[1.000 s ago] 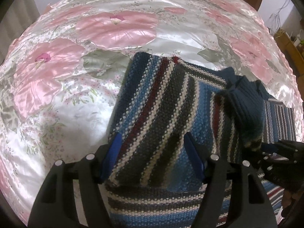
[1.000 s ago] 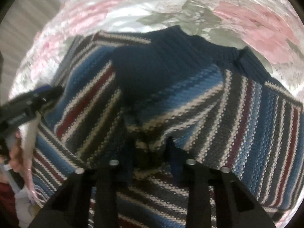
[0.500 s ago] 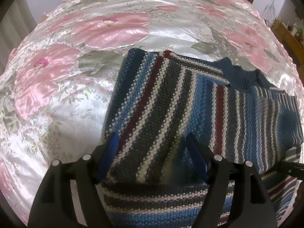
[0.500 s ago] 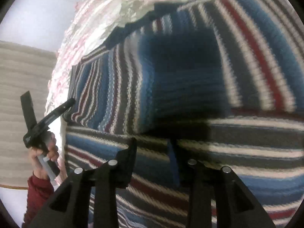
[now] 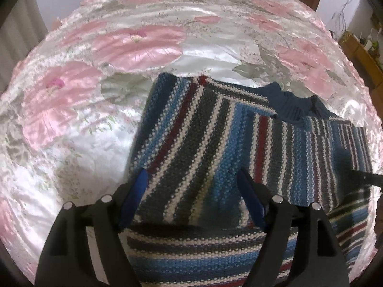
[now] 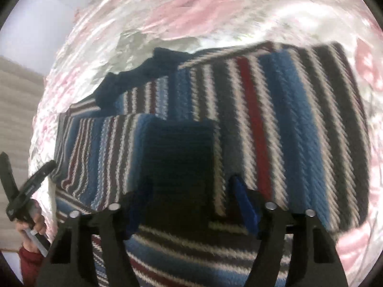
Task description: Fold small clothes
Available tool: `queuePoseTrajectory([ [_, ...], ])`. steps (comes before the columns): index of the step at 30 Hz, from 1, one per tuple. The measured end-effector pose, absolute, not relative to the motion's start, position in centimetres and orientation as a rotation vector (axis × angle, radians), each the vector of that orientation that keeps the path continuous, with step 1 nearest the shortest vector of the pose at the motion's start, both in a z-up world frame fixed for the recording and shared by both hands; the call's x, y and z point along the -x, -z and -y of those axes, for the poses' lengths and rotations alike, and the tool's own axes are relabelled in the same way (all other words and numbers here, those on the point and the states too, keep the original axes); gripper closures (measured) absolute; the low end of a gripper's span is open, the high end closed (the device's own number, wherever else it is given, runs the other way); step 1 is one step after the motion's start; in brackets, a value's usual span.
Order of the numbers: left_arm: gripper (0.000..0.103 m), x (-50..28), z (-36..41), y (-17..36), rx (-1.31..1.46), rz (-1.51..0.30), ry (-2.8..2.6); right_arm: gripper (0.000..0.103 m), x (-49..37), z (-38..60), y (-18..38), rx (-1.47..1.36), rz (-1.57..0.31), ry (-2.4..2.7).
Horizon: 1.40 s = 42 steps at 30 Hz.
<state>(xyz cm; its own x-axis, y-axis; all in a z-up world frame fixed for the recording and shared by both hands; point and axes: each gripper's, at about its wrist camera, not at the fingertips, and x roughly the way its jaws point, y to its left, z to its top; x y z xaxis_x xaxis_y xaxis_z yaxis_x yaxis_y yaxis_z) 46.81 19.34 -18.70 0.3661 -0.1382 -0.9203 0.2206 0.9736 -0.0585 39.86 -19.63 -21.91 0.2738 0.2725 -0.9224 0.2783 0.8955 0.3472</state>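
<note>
Striped knit sweater (image 5: 215, 143) spread on the bed (image 5: 71, 124), over a shiny satin bedspread printed with pink flowers. Both sleeves folded inward across the body, stripes running diagonally over the horizontal stripes of the lower hem. Dark blue collar (image 5: 294, 110) at the far edge, beside a grey leaf print. Navy cuff (image 6: 179, 157) lying flat near the middle of the garment. Left gripper (image 5: 191, 184) just above the folded left sleeve, jaws spread wide, nothing between the blue pads. Right gripper (image 6: 189, 191) low over the cuff, jaws likewise apart and empty. In the right wrist view, hand (image 6: 31, 224) with a red sleeve at the left edge, wrapped around the left tool's handle. Right wrist view motion-blurred.
</note>
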Motion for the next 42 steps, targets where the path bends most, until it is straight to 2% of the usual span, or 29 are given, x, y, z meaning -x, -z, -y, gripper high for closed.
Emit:
queuePoseTrajectory([
  [3, 0.025, -46.9, -19.3, 18.5, -0.103, -1.165, 0.222, 0.075, -40.4, 18.3, 21.6, -0.449, -1.279, -0.029],
  [4, 0.025, -46.9, -19.3, 18.4, -0.102, -1.163, 0.220, 0.081, -40.5, 18.2, 21.3, -0.451, -1.267, -0.047],
  [6, 0.025, -46.9, -19.3, 18.2, -0.096, -1.156, 0.221, 0.084, -40.4, 18.5, 20.5, -0.494, -1.231, -0.088],
  [11, 0.022, -46.9, -18.4, 18.1, -0.100, -1.136, 0.223, 0.085, -40.5, 20.8, 16.6, -0.531, -1.060, -0.085],
  [13, 0.022, -47.0, -17.6, 18.7, -0.114, -1.142, 0.223, 0.085, -41.1, 21.5, 16.5, -0.529, -1.050, -0.070],
  [16, 0.022, -47.0, -16.8, 19.9, -0.127, -1.167, 0.218, 0.083, -42.4, 21.8, 18.6, -0.463, -1.120, -0.020],
  [18, 0.022, -46.9, -16.5, 20.7, -0.143, -1.180, 0.208, 0.077, -42.5, 22.1, 20.4, -0.479, -1.179, 0.014],
  [20, 0.022, -46.6, -16.3, 21.1, -0.169, -1.173, 0.206, 0.075, -41.6, 22.7, 21.5, -0.509, -1.191, 0.022],
  [21, 0.022, -46.4, -16.3, 21.0, -0.174, -1.166, 0.210, 0.069, -41.3, 22.9, 21.6, -0.523, -1.191, 0.020],
  [23, 0.021, -46.1, -16.4, 20.7, -0.171, -1.159, 0.226, 0.065, -40.5, 23.1, 21.8, -0.556, -1.190, 0.001],
  [25, 0.020, -45.9, -16.3, 20.8, -0.168, -1.159, 0.232, 0.068, -40.3, 22.8, 21.8, -0.523, -1.199, 0.000],
  [27, 0.020, -45.9, -15.9, 21.4, -0.189, -1.171, 0.223, 0.076, -40.6, 22.6, 22.0, -0.466, -1.223, 0.031],
  [32, 0.018, -46.1, -15.5, 22.0, -0.210, -1.191, 0.205, 0.077, -40.8, 21.8, 22.6, -0.415, -1.241, 0.082],
  [34, 0.018, -45.6, -15.9, 20.9, -0.183, -1.197, 0.214, 0.069, -40.0, 21.7, 21.3, -0.428, -1.212, 0.069],
  [36, 0.018, -44.5, -16.4, 19.4, -0.161, -1.190, 0.240, 0.054, -38.4, 21.6, 19.8, -0.455, -1.178, 0.035],
  [42, 0.015, -37.8, -19.8, 16.4, -0.226, -1.176, 0.253, 0.043, -28.6, 19.4, 16.3, -0.356, -1.180, -0.009],
])
